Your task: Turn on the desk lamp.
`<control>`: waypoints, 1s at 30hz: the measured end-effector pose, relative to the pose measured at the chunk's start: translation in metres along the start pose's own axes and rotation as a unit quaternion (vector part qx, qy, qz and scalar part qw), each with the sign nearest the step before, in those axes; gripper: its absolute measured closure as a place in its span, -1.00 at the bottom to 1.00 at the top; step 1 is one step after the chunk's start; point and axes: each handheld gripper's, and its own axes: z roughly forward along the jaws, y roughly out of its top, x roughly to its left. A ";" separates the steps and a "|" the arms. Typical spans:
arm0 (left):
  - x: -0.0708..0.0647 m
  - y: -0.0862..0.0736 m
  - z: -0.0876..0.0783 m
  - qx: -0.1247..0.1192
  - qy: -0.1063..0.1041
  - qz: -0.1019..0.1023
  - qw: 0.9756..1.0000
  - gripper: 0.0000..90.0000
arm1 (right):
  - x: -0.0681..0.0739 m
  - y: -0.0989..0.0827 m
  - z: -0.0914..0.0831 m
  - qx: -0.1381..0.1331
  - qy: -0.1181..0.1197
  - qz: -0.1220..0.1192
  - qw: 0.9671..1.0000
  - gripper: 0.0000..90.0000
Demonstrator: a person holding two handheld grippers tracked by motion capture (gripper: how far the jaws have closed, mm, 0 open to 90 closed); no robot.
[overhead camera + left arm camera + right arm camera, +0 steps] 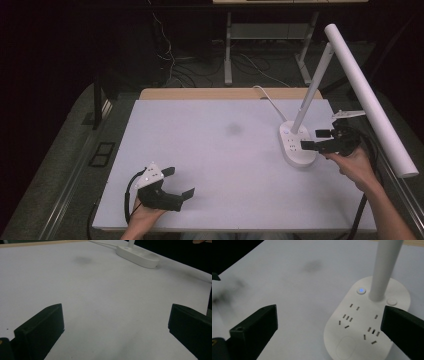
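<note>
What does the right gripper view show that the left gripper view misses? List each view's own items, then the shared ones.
Right gripper view alone: the lamp base's top face in detail, with a lit blue button, a plain round button and rows of socket slots. Left gripper view alone: the table's wooden far edge and the white cable running away from the base. Shared: the white lamp base with its stem, the white tabletop with a dark smudge, and each gripper's own black jaws standing wide apart.

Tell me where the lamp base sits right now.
In the high view, the lamp base sits on the right side of the white table, just left of the right gripper.
</note>
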 end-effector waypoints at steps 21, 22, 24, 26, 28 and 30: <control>0.001 0.000 -0.002 -0.001 0.004 -0.001 1.000 -1.00 | -0.033 0.024 0.001 0.012 -0.033 0.002 0.999 -0.24; 0.001 0.000 -0.002 -0.001 0.004 -0.001 1.000 -1.00 | -0.033 0.024 0.001 0.012 -0.033 0.002 0.999 -0.24; 0.001 0.000 -0.002 -0.001 0.005 0.000 1.000 -1.00 | -0.036 0.025 0.002 0.013 -0.043 0.004 0.999 -0.13; 0.001 0.000 -0.002 -0.001 0.005 0.000 1.000 -1.00 | -0.040 0.025 0.004 0.016 -0.050 0.005 0.999 -0.02; 0.001 0.000 -0.001 -0.001 0.005 -0.001 1.000 -1.00 | -0.043 0.025 0.006 0.018 -0.054 0.009 0.998 0.08; 0.001 0.000 -0.001 -0.001 0.005 0.000 1.000 -1.00 | -0.047 0.025 0.008 0.020 -0.055 0.011 0.998 0.16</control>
